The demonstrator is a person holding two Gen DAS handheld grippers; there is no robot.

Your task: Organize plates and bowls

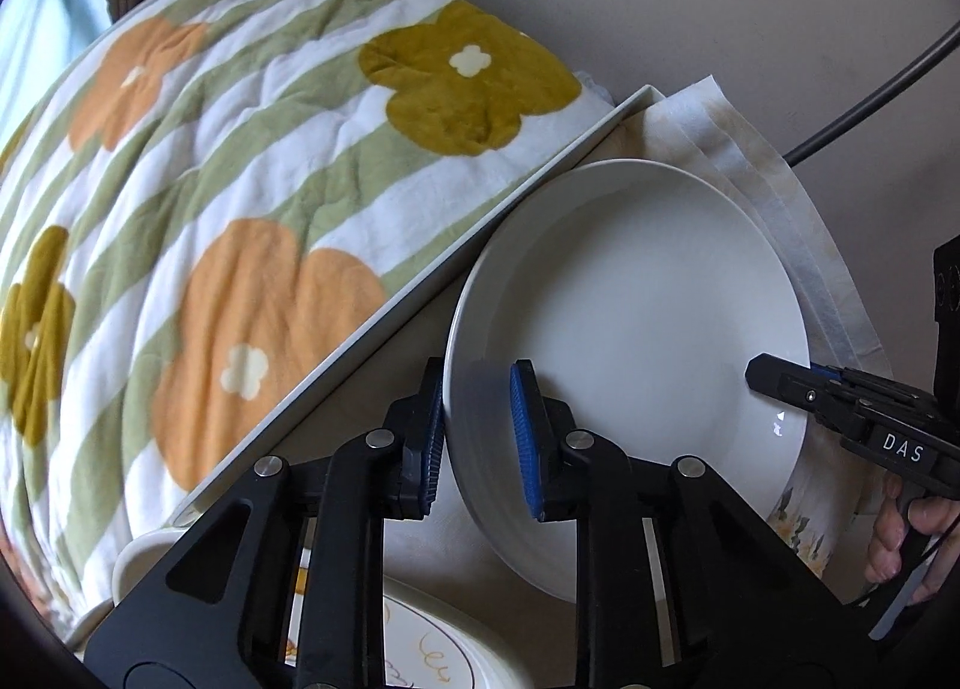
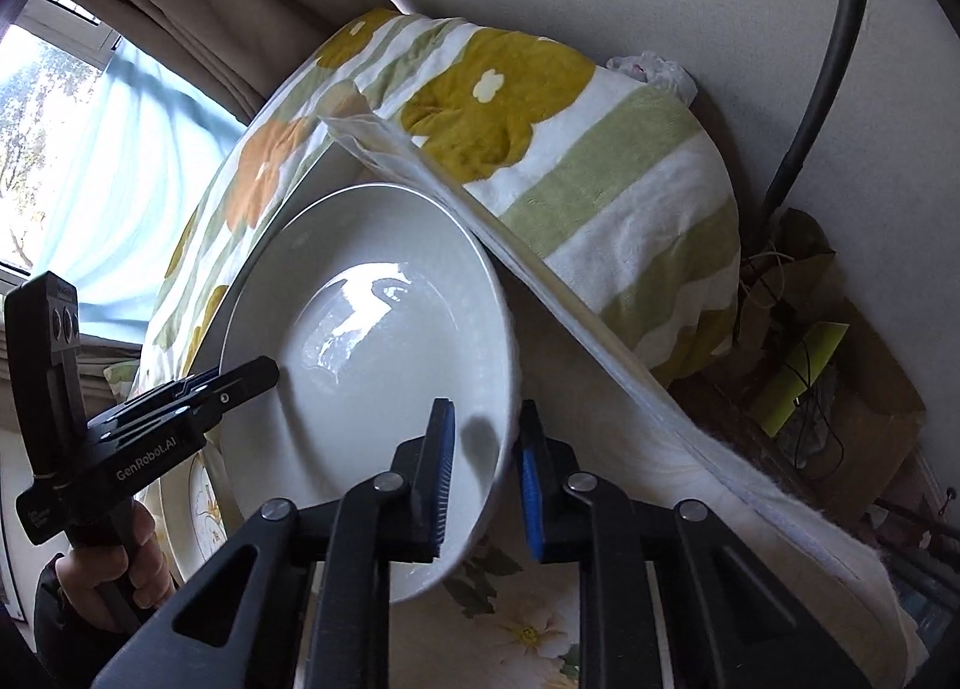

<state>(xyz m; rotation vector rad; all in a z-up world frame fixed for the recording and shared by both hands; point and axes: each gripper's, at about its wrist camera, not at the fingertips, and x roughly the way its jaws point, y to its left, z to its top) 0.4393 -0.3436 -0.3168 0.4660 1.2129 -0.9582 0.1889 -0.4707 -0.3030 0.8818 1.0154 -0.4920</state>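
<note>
We hold one round white ceramic plate (image 1: 636, 329) with both grippers, at opposite sides of its rim. The left gripper (image 1: 477, 437) pinches the smooth raised rim between its ribbed blue rubber pads (image 1: 523, 437), one pad inside the plate and one outside. The right gripper (image 2: 485, 476) pinches the other side of the rim in the same way, with its black fingers (image 2: 441, 479) closed on it. The plate is glossy and shallow, and it lies tilted above a floral-patterned plate (image 2: 204, 503) and a flowered cloth (image 2: 528, 629). Beside it runs the straight white edge of a tray (image 1: 420, 281), and behind that lies a soft quilted blanket (image 1: 240, 161) with orange and mustard flowers on green stripes.
</note>
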